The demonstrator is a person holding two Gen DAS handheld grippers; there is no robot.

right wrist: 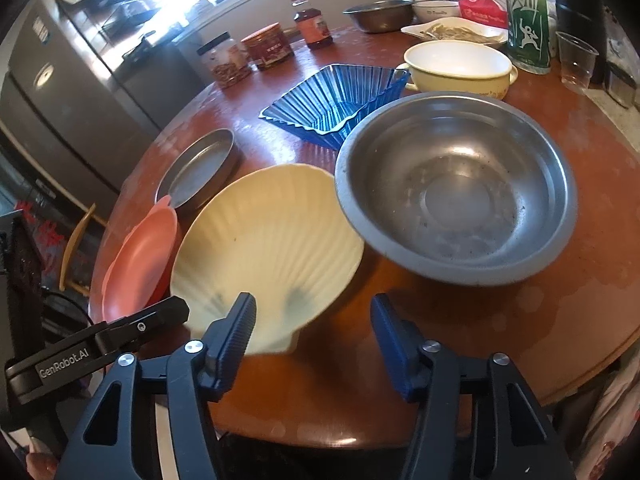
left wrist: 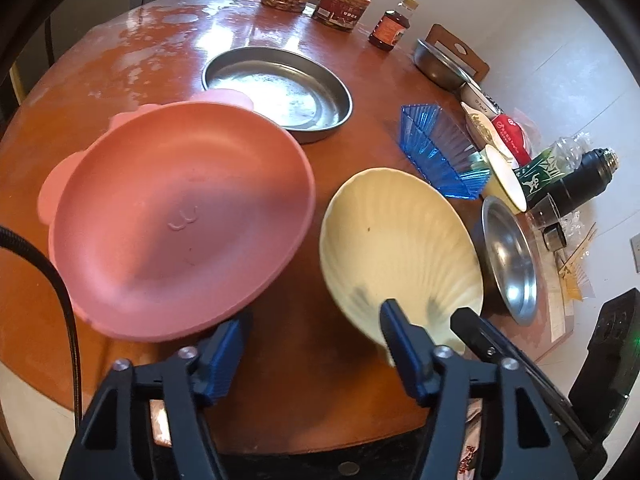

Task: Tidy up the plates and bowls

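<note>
A pink plate [left wrist: 180, 220] lies at the left and a cream shell-shaped plate [left wrist: 400, 240] beside it on the round brown table [left wrist: 300, 400]. My left gripper [left wrist: 312, 340] is open over bare table between them, its left finger just under the pink rim and its right finger in front of the cream plate's near edge. In the right wrist view my right gripper [right wrist: 314, 320] is open too. The cream plate's [right wrist: 264, 240] narrow end reaches between its fingers, by the left one. A steel bowl [right wrist: 456, 188] sits ahead to the right, and the pink plate [right wrist: 140, 256] shows at the left.
Behind stand a round steel pan [left wrist: 280, 88], a blue ribbed glass dish [right wrist: 340, 100] and a yellow enamel bowl [right wrist: 456, 64]. Jars [left wrist: 340, 6] and a bottle [left wrist: 392, 26] line the far edge. Cups, a flask and more bowls crowd the right side.
</note>
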